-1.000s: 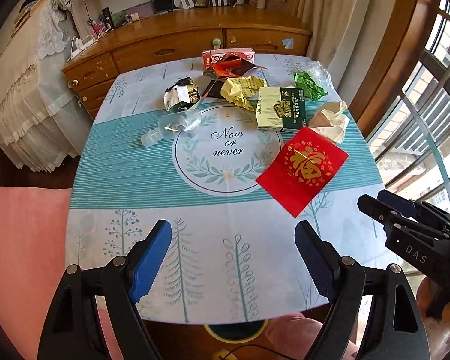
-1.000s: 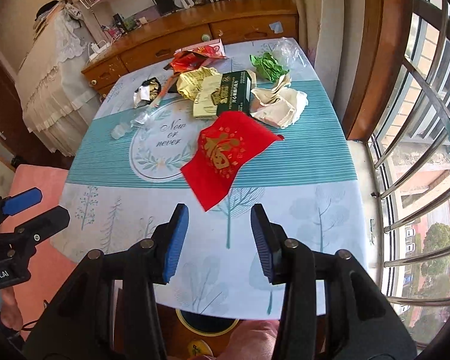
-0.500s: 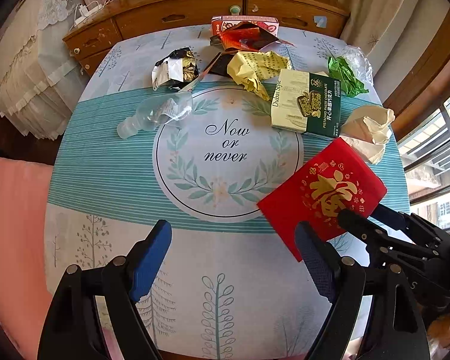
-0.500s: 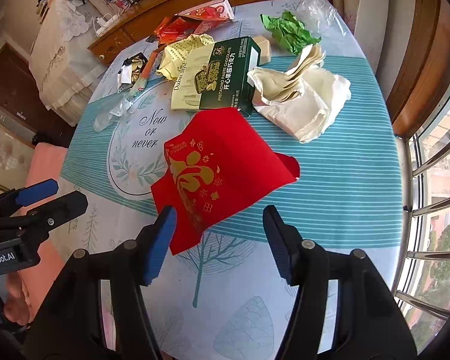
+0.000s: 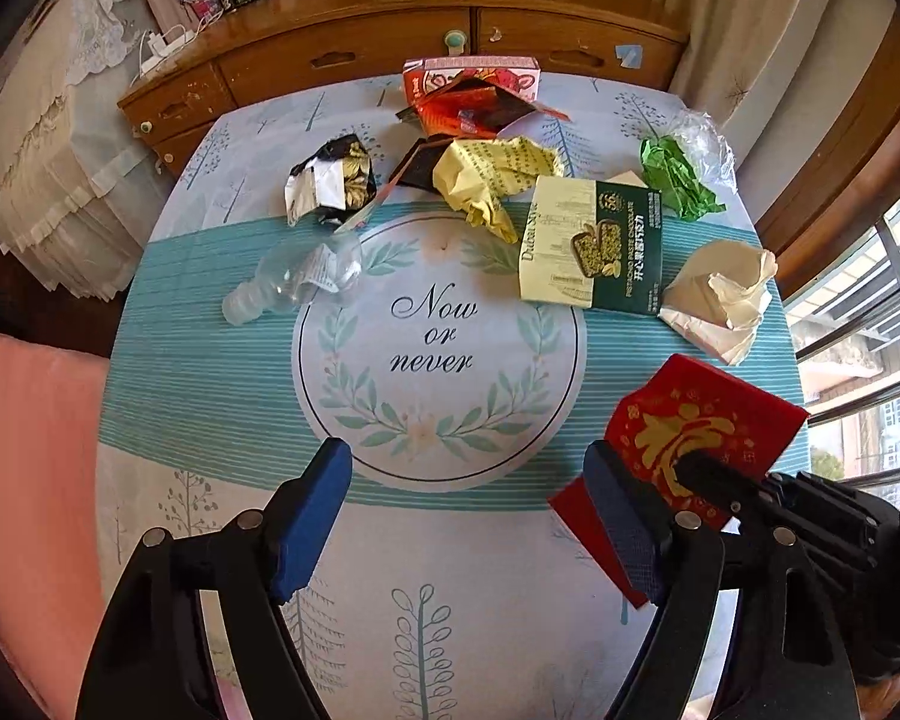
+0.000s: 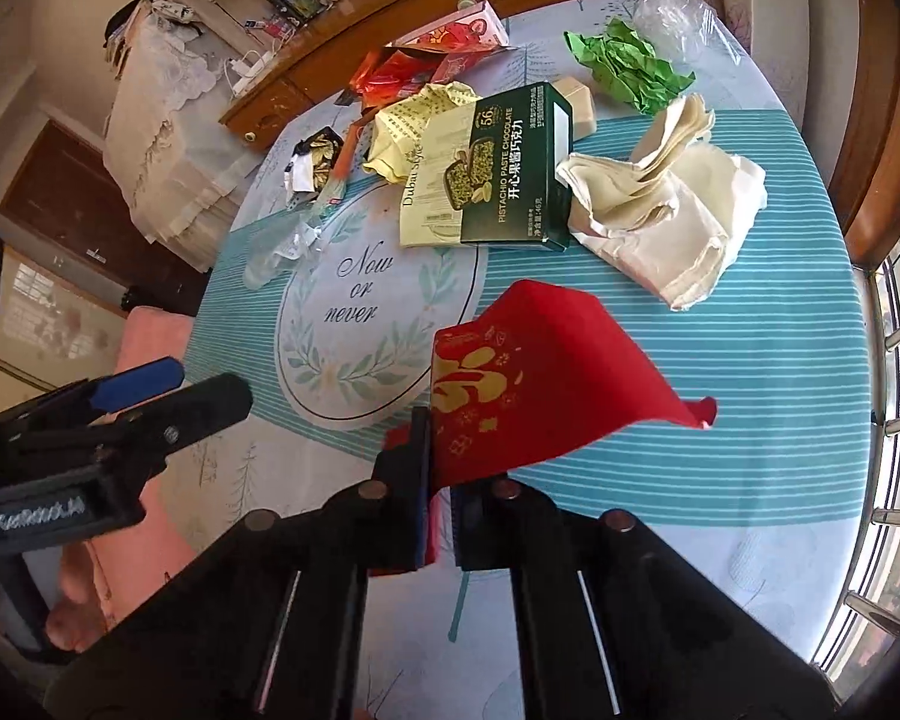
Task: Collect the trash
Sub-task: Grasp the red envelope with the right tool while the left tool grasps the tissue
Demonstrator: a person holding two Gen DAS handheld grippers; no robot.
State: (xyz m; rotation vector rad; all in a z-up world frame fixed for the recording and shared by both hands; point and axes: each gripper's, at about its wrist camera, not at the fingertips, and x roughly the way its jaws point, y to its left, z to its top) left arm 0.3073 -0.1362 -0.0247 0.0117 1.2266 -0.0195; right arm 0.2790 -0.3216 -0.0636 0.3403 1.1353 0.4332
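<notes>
My right gripper (image 6: 435, 468) is shut on the near edge of a red paper envelope with gold print (image 6: 546, 372); the paper buckles upward. The envelope also shows in the left wrist view (image 5: 702, 426), with my right gripper (image 5: 699, 471) on it. My left gripper (image 5: 468, 510) is open and empty above the near part of the table, left of the envelope. More trash lies farther back: a green chocolate box (image 5: 594, 246), cream paper (image 5: 720, 300), yellow wrapper (image 5: 492, 180), green paper (image 5: 678, 180), a clear bottle (image 5: 294, 282), a foil wrapper (image 5: 330, 186).
The table wears a blue-and-white cloth (image 5: 438, 336) printed "Now or never". A red snack box and orange wrapper (image 5: 468, 90) lie at the far edge. A wooden dresser (image 5: 450, 42) stands behind, a pink seat (image 5: 30, 480) at left, window bars (image 6: 894, 420) at right.
Both grippers moved forward over the table. My right gripper closed on the red envelope's near edge, and the paper lifted and buckled. The left gripper stayed open.
</notes>
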